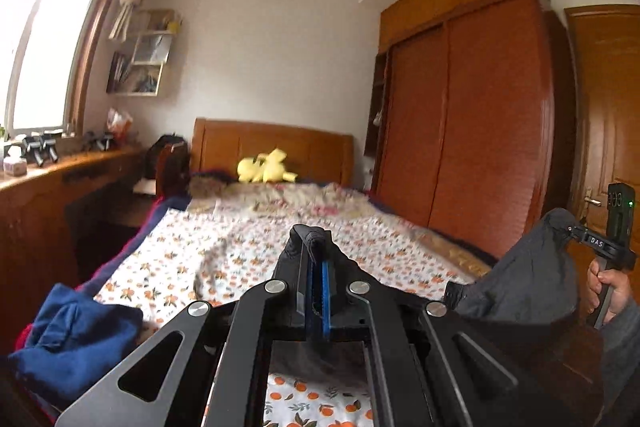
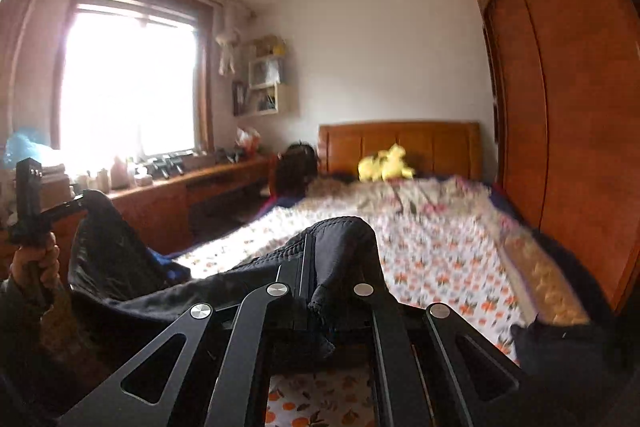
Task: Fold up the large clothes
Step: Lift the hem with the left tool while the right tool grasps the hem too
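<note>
A large dark grey garment (image 1: 520, 279) hangs lifted above the bed, stretched between both grippers. In the left wrist view my left gripper (image 1: 313, 243) is shut on a folded edge of this cloth, which wraps over its fingertips. Far right in that view, my right gripper (image 1: 570, 227) pinches another corner, a hand (image 1: 608, 287) on its handle. In the right wrist view my right gripper (image 2: 318, 247) is shut on the dark garment (image 2: 120, 267), which sags leftward to my left gripper (image 2: 82, 203). The garment's lower part is hidden below the frames.
The bed (image 1: 240, 247) has an orange-print sheet, a wooden headboard and a yellow plush toy (image 1: 266, 167). A blue garment (image 1: 72, 331) lies bunched at the bed's near left corner. A wooden wardrobe (image 1: 460, 127) lines the right side; a desk (image 1: 60, 187) runs under the window.
</note>
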The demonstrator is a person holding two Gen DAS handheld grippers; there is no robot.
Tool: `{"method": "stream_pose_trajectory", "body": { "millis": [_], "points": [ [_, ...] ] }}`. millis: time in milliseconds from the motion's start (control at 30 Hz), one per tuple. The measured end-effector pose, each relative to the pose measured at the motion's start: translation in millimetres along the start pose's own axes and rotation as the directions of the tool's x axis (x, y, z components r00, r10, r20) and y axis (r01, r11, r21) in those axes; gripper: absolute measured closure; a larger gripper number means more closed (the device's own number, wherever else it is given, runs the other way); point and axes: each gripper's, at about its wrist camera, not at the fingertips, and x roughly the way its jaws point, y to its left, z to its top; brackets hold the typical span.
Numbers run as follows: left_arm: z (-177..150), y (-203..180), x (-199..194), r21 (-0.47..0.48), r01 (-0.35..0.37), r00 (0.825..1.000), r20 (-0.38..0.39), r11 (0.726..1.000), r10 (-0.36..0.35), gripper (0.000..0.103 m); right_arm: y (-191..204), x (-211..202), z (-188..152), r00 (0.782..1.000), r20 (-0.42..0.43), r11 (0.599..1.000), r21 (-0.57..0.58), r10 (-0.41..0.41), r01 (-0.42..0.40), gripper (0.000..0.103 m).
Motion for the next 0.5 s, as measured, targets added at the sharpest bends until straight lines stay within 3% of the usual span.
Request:
{"method": "stream_pose_trajectory", "body": {
  "millis": [133, 367, 500],
  "points": [
    [-5, -10, -2, 0.020, 0.003, 1.000, -0.022, 1.000, -0.002, 0.100, 2, 1, -13, 0.999, -0.050, 0.999, -0.036, -0.018, 0.017, 0.100],
    [-50, 3, 50, -0.016, -0.016, 0.990, -0.139, 1.000, 0.013, 0.100, -27, 54, -70, 0.976, -0.214, 0.998, 0.028, -0.048, 0.055, 0.100],
    [-63, 13, 69, -0.007, -0.038, 0.988, -0.153, 0.999, 0.036, 0.100, -37, 67, -84, 0.969, -0.237, 0.996, 0.036, -0.066, 0.076, 0.100]
  ]
}}
